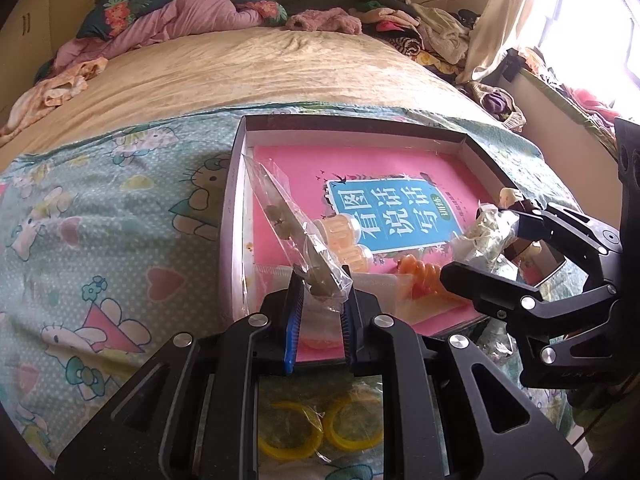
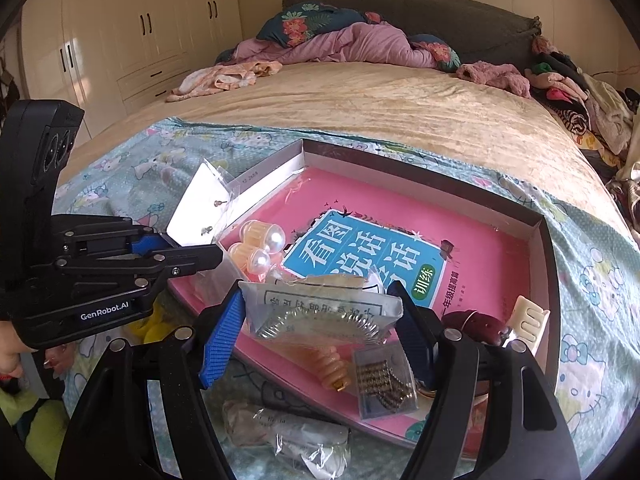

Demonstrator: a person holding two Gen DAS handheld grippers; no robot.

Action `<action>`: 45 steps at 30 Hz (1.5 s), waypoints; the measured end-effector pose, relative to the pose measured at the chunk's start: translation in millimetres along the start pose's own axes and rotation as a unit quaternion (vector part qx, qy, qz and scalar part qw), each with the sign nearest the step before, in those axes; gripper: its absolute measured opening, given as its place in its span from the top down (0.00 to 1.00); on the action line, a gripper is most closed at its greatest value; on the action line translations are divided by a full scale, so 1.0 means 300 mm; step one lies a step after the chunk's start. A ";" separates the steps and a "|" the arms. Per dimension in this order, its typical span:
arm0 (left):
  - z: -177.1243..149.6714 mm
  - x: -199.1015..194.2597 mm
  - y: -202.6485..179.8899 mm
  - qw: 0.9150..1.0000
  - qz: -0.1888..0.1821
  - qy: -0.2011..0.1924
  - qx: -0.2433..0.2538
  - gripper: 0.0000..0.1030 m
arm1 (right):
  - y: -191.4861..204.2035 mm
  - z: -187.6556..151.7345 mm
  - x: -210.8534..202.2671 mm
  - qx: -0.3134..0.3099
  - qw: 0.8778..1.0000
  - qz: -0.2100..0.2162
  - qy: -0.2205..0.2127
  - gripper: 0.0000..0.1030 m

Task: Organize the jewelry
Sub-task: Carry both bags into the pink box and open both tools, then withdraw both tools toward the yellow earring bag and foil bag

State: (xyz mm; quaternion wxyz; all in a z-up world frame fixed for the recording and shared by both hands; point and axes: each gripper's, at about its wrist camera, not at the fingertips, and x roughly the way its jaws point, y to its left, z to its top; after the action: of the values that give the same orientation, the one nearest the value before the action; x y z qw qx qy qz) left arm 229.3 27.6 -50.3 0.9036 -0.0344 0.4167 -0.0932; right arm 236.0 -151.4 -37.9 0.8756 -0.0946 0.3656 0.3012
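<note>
Fingers of the left gripper (image 1: 320, 300) are closed on the lower end of a clear earring packet (image 1: 292, 232), which is held tilted over the near left part of a shallow box (image 1: 352, 126) resting on the cartoon-print sheet (image 1: 100, 240) at the foot of the bed. Between the spread fingers of the right gripper (image 2: 320, 320) a clear packet holding a silver chain (image 2: 320, 312) is seen, its two edges touching the blue pads (image 2: 220, 344), so it appears to be gripped. A pink book (image 2: 480, 264) is laid inside the box. On the book are found two pearl-topped pieces (image 2: 260, 248), an orange spiral hair tie (image 2: 332, 364), a small packet of dark beads (image 2: 380, 380), a maroon clip (image 2: 476, 328) and a cream comb (image 2: 528, 320). Yellow rings (image 1: 320, 428) in plastic are seen on the sheet beneath the left gripper.
</note>
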 end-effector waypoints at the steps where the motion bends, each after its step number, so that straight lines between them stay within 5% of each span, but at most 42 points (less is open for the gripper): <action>1: 0.001 0.001 0.004 1.000 0.000 0.000 -0.002 0.90 | 0.000 0.000 0.005 -0.001 1.000 0.000 0.002 0.32; 21: 0.007 0.002 0.010 1.000 -0.003 0.000 -0.006 0.88 | -0.005 -0.065 -0.092 0.036 0.999 0.008 -0.009 0.17; 25: 0.010 -0.010 0.007 1.000 0.004 -0.005 -0.008 0.65 | -0.029 -0.091 -0.139 0.055 0.998 0.011 -0.013 0.15; 45: 0.020 -0.197 -0.022 0.998 0.025 -0.055 -0.013 0.13 | -0.030 -0.122 -0.326 0.062 0.997 -0.007 -0.045 0.06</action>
State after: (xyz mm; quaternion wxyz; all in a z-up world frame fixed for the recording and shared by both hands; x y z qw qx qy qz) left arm 195.5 32.8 -1.3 0.9267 -0.0401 0.3684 -0.0629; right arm 165.9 -217.6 3.6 0.8973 -0.0293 0.3433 0.2758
